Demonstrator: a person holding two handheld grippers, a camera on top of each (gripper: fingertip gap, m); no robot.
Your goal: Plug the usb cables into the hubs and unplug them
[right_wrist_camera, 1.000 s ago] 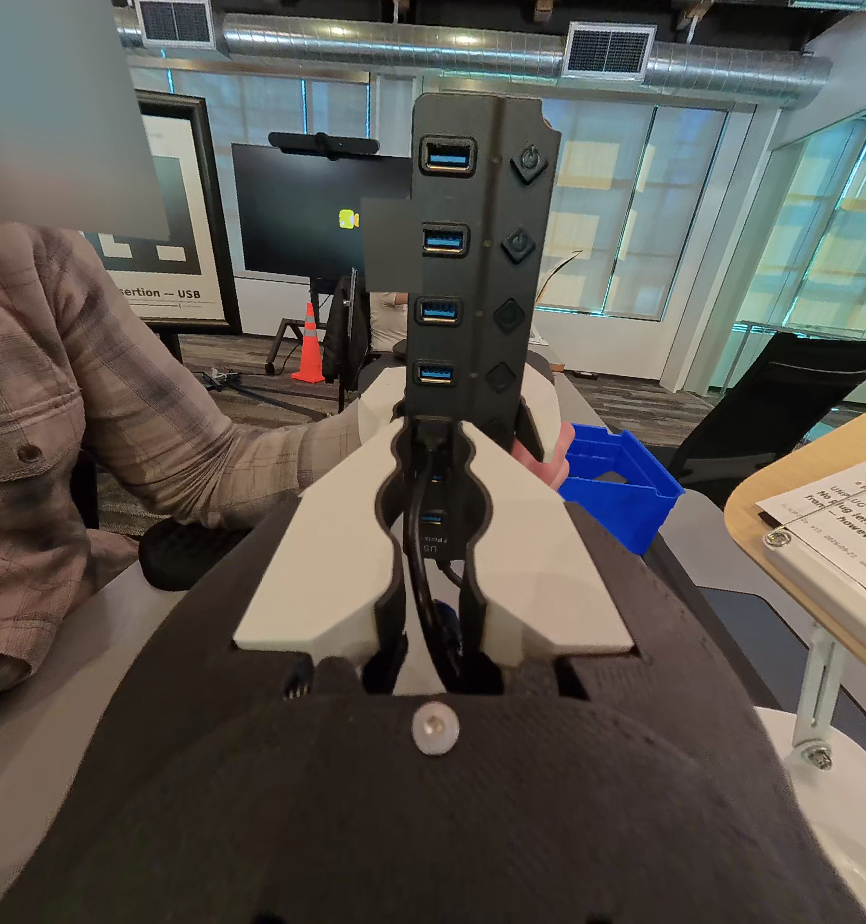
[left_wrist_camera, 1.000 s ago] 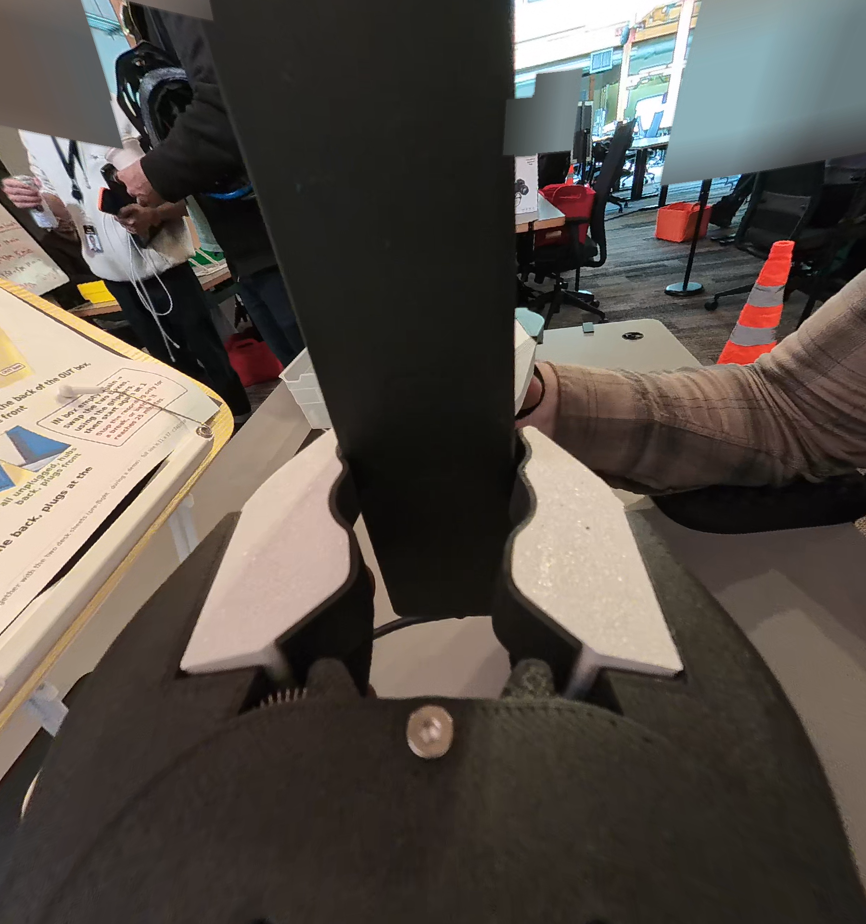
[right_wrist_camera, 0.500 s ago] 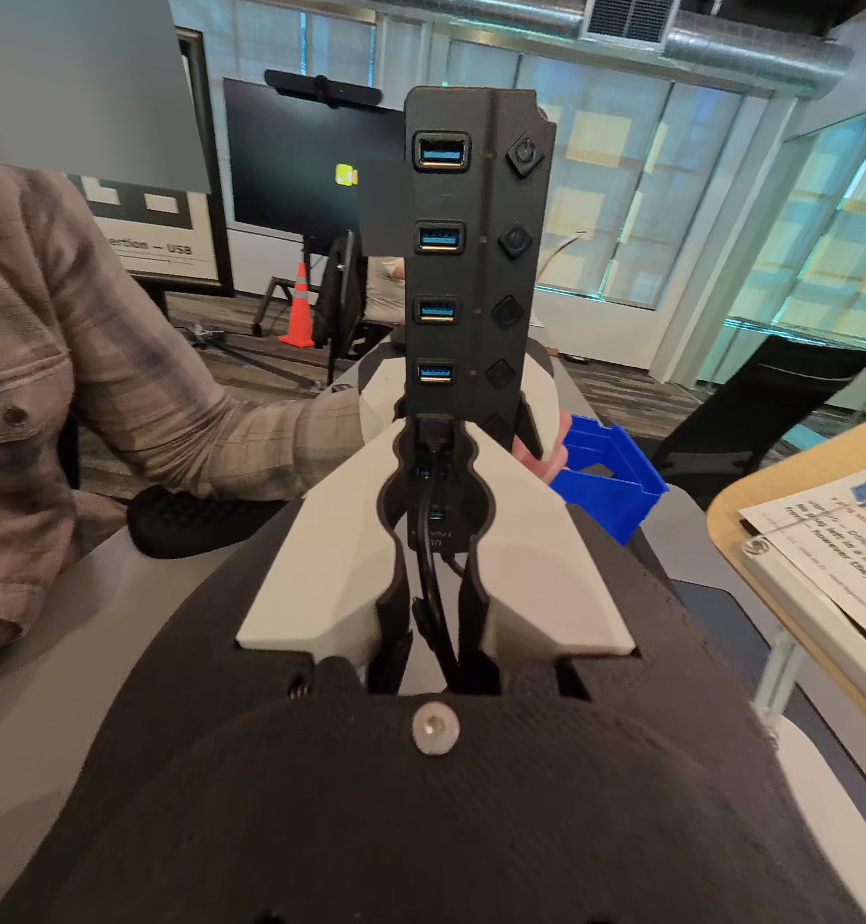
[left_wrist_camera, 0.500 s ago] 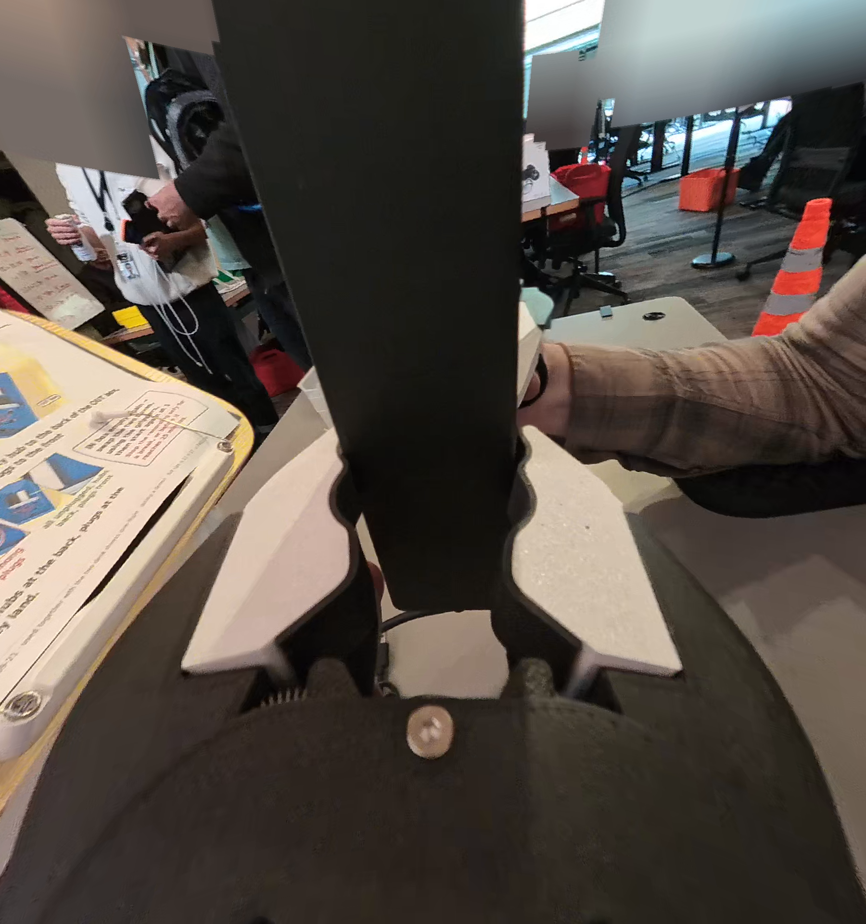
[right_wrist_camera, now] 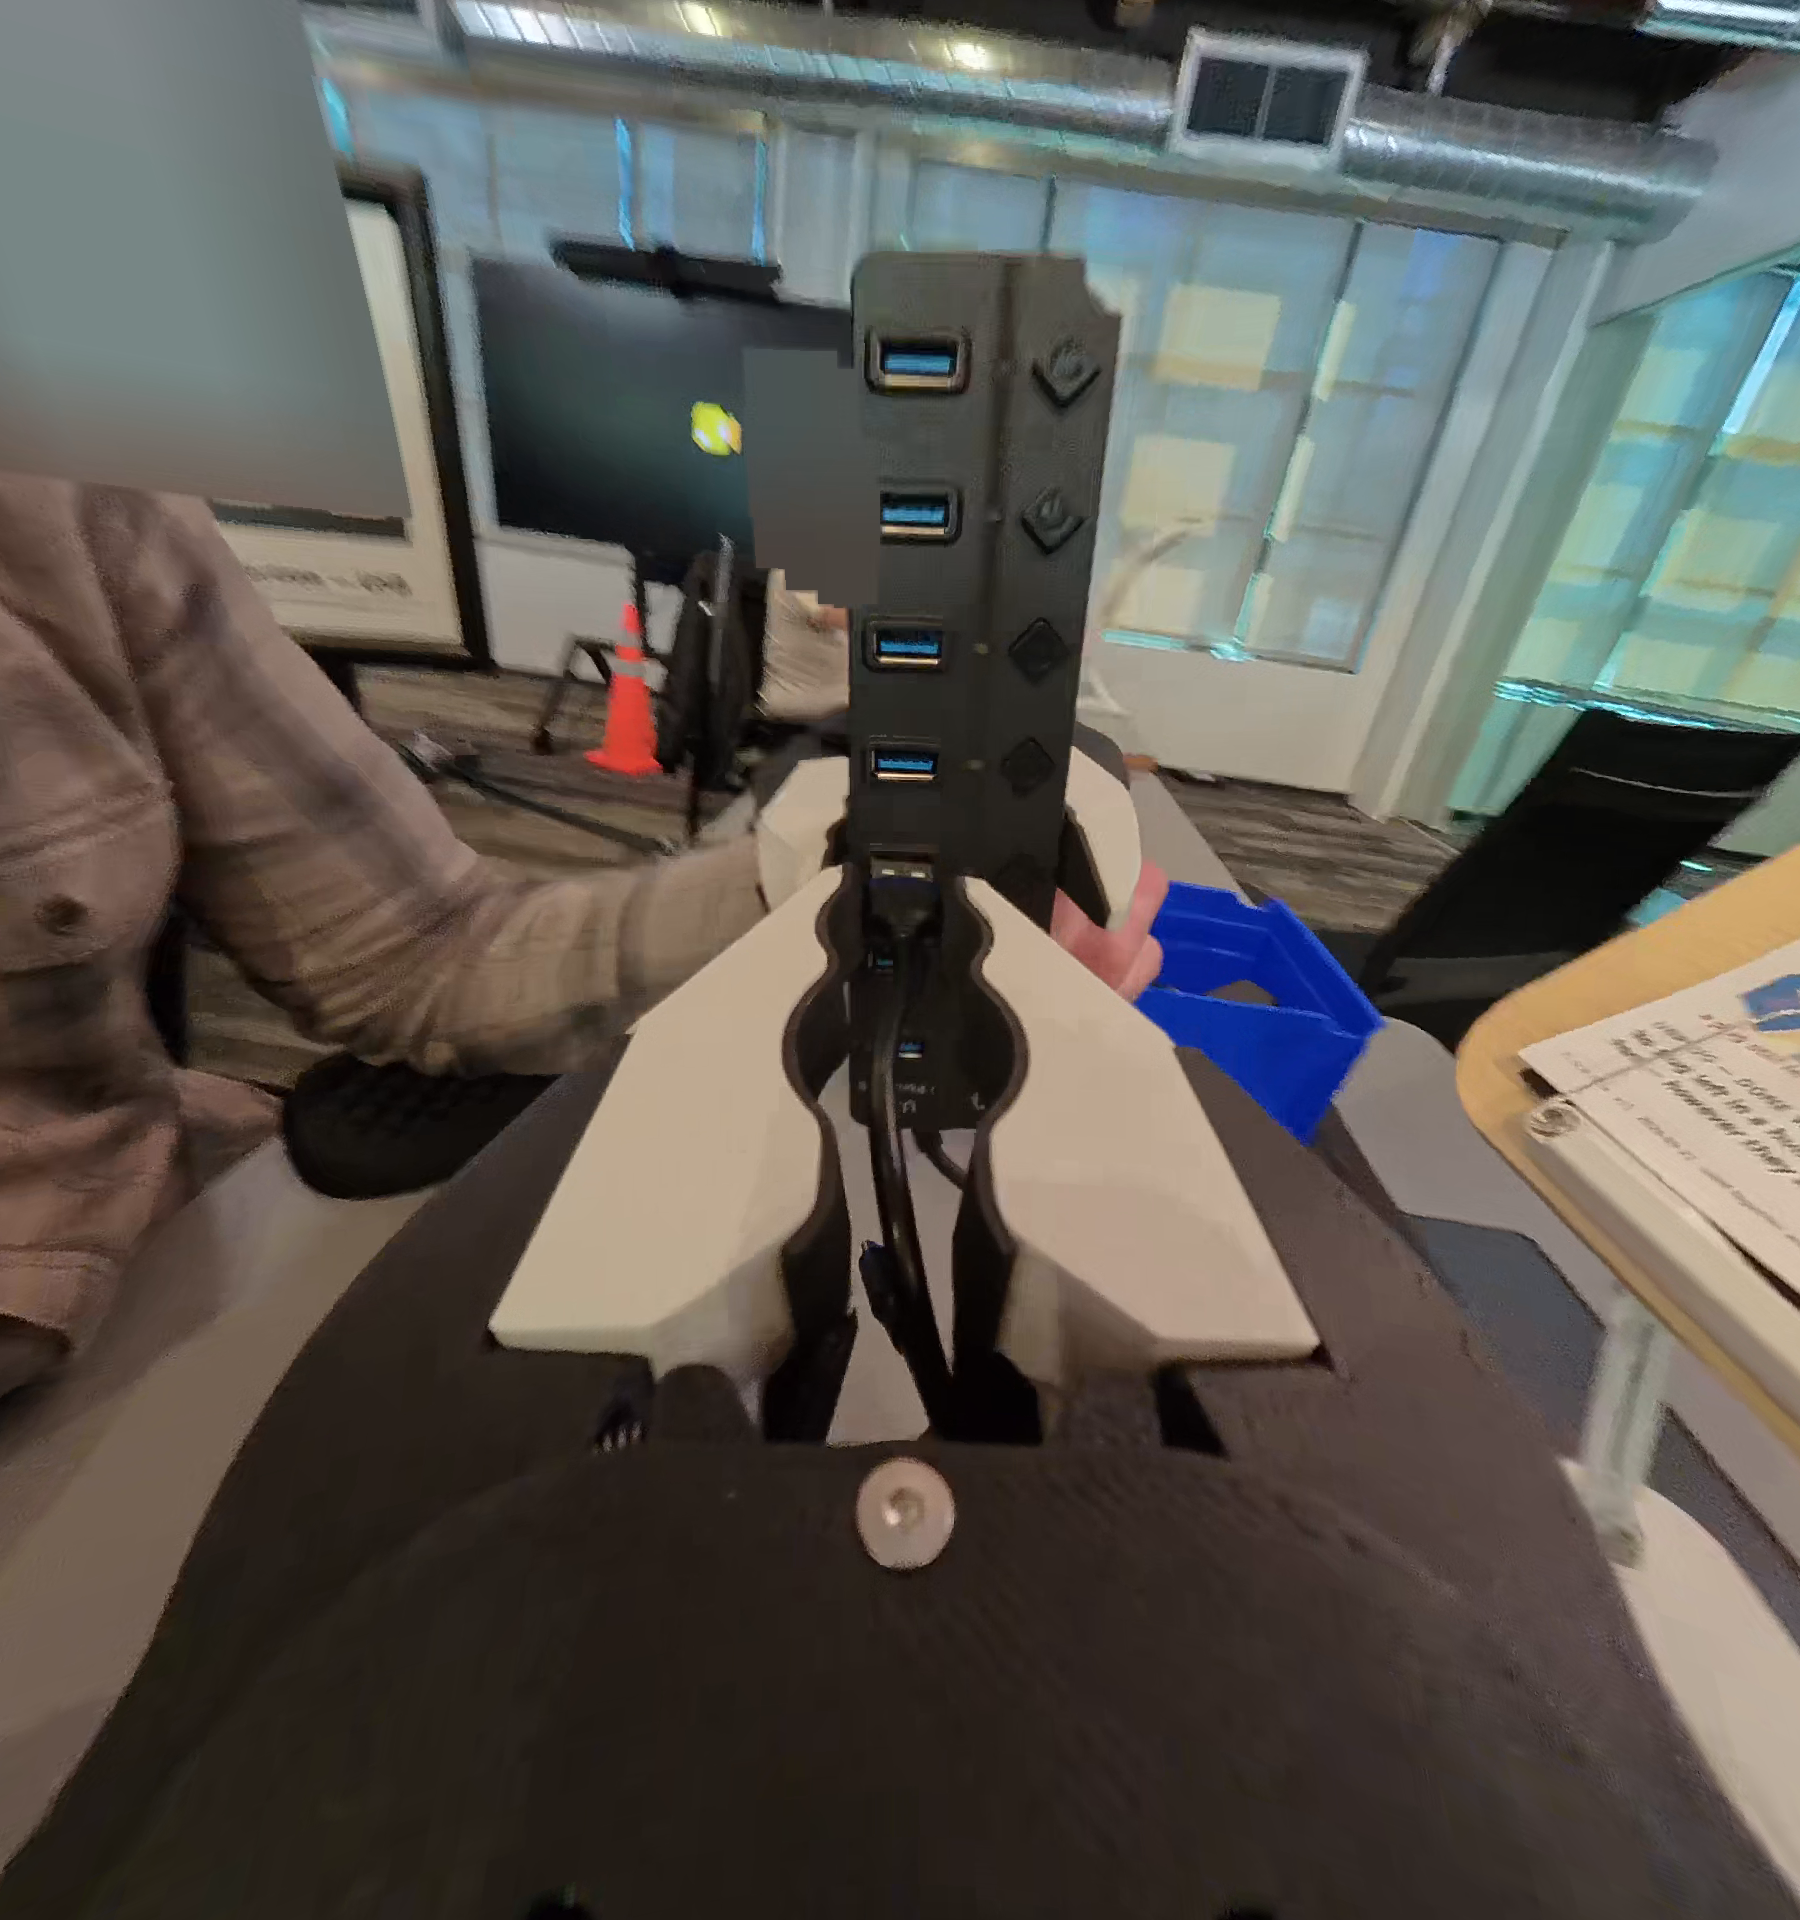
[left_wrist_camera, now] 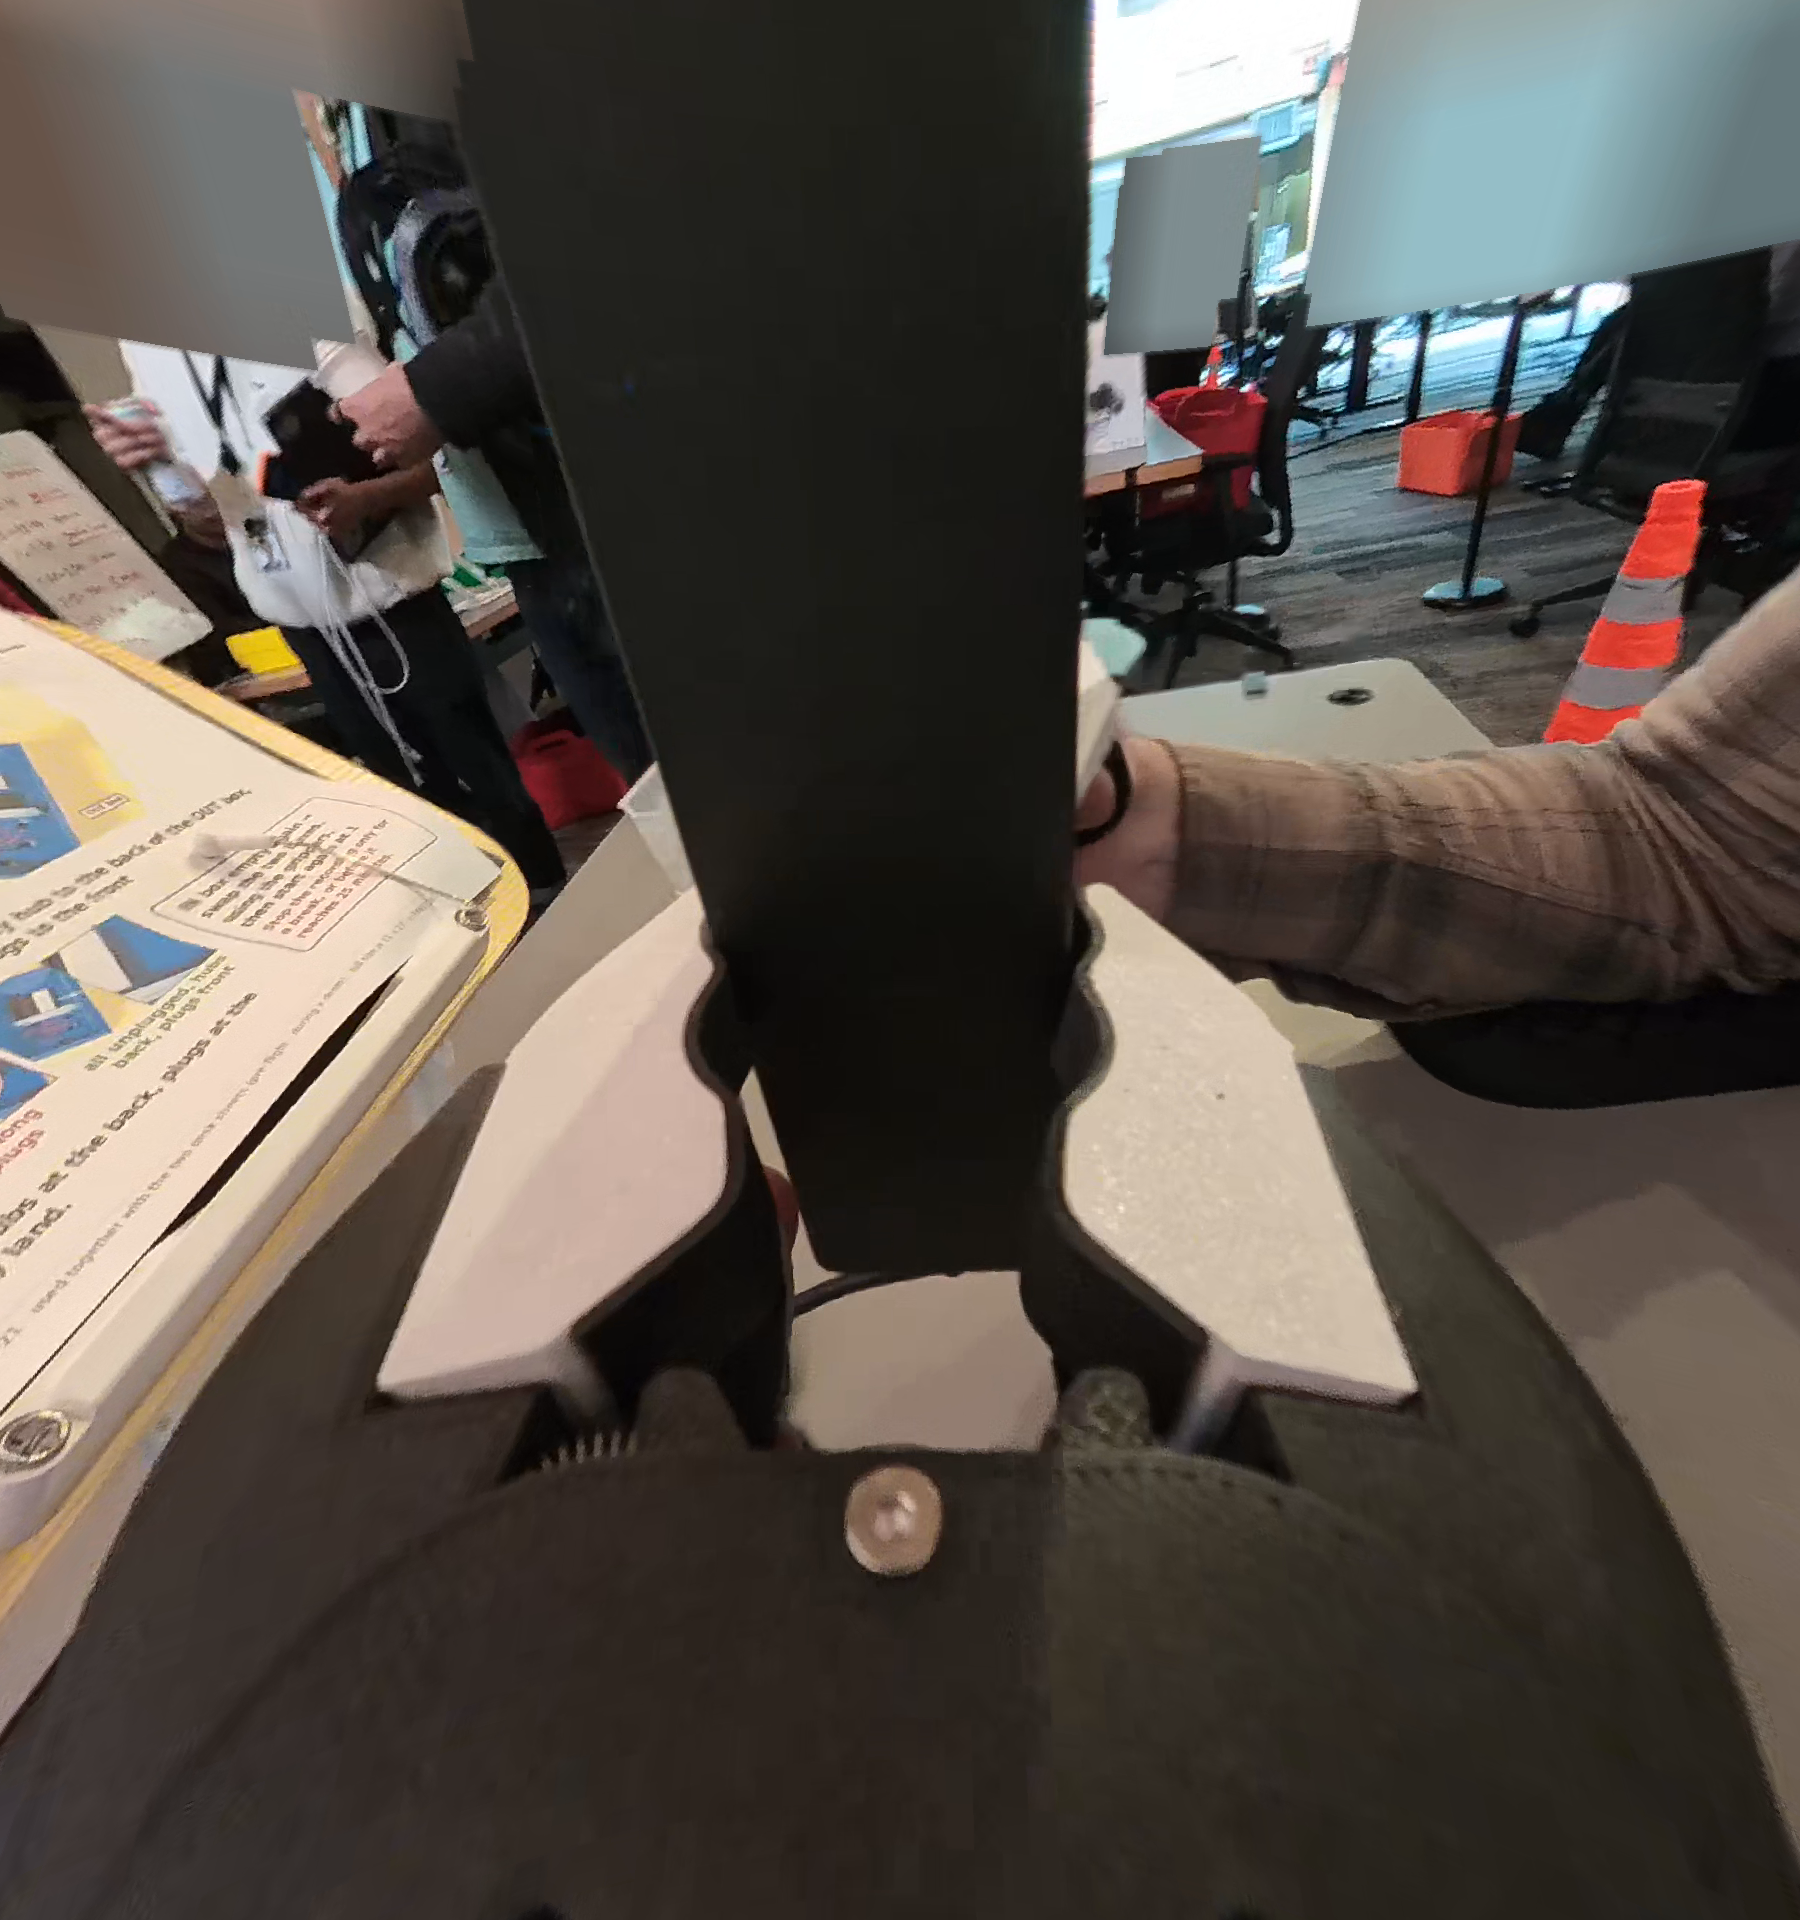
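A black USB hub (right_wrist_camera: 979, 520) stands upright with a column of blue ports facing the right wrist view. My left gripper (left_wrist_camera: 896, 925) is shut on the hub's lower part, and its view shows only the hub's plain back (left_wrist_camera: 823, 520). Its white fingers (right_wrist_camera: 1104, 821) show behind the hub. My right gripper (right_wrist_camera: 901, 894) is shut on a black USB plug at the fifth port from the top. The plug's cable (right_wrist_camera: 896, 1143) runs back between the fingers. A little metal shows at the plug's tip. I cannot tell how deep it sits.
A person's plaid sleeve (left_wrist_camera: 1498, 862) reaches in over the grey table (left_wrist_camera: 1602, 1247). A blue bin (right_wrist_camera: 1249, 997) sits behind the hub. A tilted instruction board (left_wrist_camera: 148, 987) is close beside the grippers, also in the right wrist view (right_wrist_camera: 1706, 1091). People stand beyond it. Less than 4 cm separates the two grippers' tips.
Both grippers keep their hold. The hub and both views have shifted slightly, and the right view is now blurred. The hub looks a little farther from the right gripper.
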